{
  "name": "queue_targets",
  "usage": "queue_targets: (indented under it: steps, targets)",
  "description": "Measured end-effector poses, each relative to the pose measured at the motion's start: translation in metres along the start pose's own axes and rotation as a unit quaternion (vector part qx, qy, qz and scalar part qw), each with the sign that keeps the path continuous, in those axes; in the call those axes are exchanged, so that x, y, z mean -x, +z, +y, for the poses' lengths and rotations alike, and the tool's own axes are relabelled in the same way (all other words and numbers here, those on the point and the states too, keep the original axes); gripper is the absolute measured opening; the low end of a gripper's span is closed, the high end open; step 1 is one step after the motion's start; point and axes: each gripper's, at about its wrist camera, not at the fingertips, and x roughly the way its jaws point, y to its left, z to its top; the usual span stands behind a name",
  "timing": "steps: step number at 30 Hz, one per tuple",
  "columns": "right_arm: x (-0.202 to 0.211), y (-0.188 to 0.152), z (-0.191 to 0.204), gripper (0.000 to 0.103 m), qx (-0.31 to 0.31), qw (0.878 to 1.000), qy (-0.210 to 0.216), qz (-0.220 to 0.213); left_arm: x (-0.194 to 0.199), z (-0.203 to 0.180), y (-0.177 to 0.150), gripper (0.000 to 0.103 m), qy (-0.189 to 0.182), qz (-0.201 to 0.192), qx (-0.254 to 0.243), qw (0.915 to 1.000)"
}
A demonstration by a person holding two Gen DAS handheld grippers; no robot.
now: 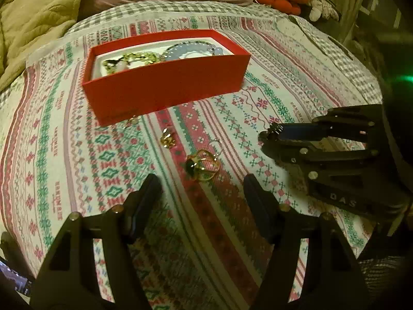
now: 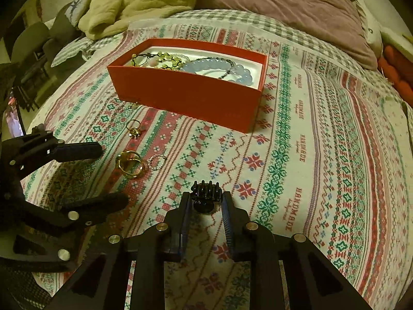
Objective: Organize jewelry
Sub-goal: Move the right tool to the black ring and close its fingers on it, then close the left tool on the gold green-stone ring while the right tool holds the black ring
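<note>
The right claw [image 2: 206,204] is pinching a black hair clip [image 2: 206,193] above the bed [image 2: 296,155]. The left claw [image 1: 202,190] is hanging spread, with gold rings [image 1: 204,166] just ahead of its fingertips and the red box [image 1: 165,77] farther ahead.

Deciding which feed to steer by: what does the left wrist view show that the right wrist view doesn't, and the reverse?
Only the left wrist view shows the dark stone on the gold ring, lying just ahead between the open left gripper fingers.

Only the right wrist view shows plainly the black hair claw pinched in the right gripper, and the thin beaded hoop beside the ring clearly.

Both show the red box with the blue bead bracelet inside, the small gold piece and the patterned cloth.
</note>
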Motion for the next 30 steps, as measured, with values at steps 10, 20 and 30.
queue_targets:
  steps: [10,20,30]
  targets:
    - [-0.002,0.000,-0.011,0.024,-0.021,1.000,-0.012,0.016,-0.013,-0.007,0.010,0.061,0.033,0.018,-0.011,0.9992]
    - [-0.001,0.000,-0.010,0.024,-0.022,0.999,-0.015,0.023,-0.008,0.001,0.013,0.033,0.018,0.019,0.010,0.9996]
    - [0.005,0.002,-0.013,0.024,-0.027,0.999,-0.014,0.020,0.002,0.007,0.013,0.032,-0.006,0.016,0.030,0.9994]
